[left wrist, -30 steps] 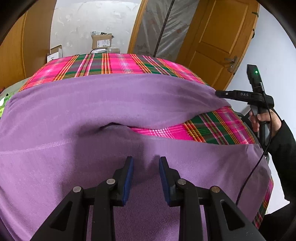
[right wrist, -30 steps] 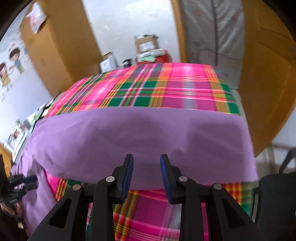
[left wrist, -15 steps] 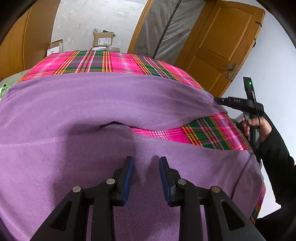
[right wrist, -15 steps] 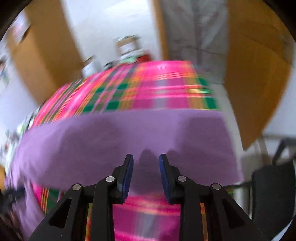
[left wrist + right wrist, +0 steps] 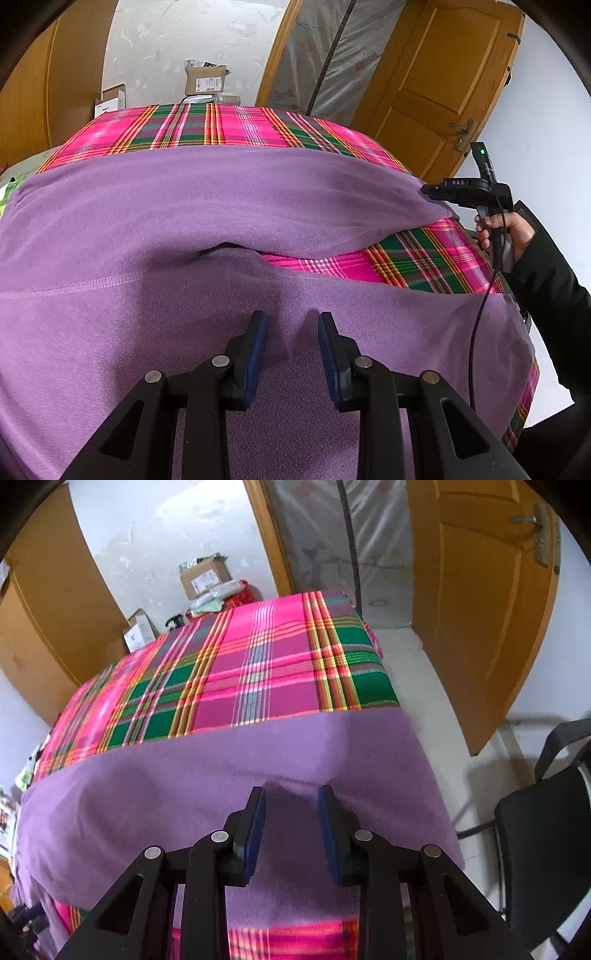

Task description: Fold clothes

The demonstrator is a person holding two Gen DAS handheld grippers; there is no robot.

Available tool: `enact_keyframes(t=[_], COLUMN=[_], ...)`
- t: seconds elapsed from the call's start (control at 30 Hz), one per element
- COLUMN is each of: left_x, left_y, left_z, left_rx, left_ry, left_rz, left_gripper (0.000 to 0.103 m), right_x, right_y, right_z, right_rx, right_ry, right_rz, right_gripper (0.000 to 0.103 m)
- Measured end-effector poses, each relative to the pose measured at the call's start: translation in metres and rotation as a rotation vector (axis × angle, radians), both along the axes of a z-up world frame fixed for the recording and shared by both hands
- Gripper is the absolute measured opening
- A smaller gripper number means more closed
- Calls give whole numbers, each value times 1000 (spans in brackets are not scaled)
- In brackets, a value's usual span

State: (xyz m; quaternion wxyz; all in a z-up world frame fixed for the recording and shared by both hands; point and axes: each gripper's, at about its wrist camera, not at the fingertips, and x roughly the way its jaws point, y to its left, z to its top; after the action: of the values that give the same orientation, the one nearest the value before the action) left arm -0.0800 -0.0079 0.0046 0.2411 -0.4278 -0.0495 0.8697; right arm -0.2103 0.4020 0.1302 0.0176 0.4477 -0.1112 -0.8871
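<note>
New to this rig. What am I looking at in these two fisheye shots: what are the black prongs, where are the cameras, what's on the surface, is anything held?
There is no robot here. A person holds a handheld two-finger gripper in each hand, and each one carries a camera looking along its fingers. The black prongs with blue pads at the bottom of each picture are that camera's own gripper.

One picture comes from the left gripper, the other from the right gripper. The left view also shows the person's hand holding the right tool at the far edge.

A purple fleece garment lies spread on a pink and green plaid cloth. Both grippers sit low over the purple fabric with their jaws partly apart. Fabric shows between the pads, but whether either gripper is pinching it is not clear.
</note>
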Motion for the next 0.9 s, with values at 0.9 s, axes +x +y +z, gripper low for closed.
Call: enact_keyframes(t=[0.9], left_x=[35], left_y=[-109], left_z=[23], left_rx=[-68], left_ry=[69], left_rz=[324], left_gripper=[29], right_x=[166], right_y=[-123], right_z=[18], right_rx=[-290], right_ry=[60], right_rz=[274], right_gripper=[38])
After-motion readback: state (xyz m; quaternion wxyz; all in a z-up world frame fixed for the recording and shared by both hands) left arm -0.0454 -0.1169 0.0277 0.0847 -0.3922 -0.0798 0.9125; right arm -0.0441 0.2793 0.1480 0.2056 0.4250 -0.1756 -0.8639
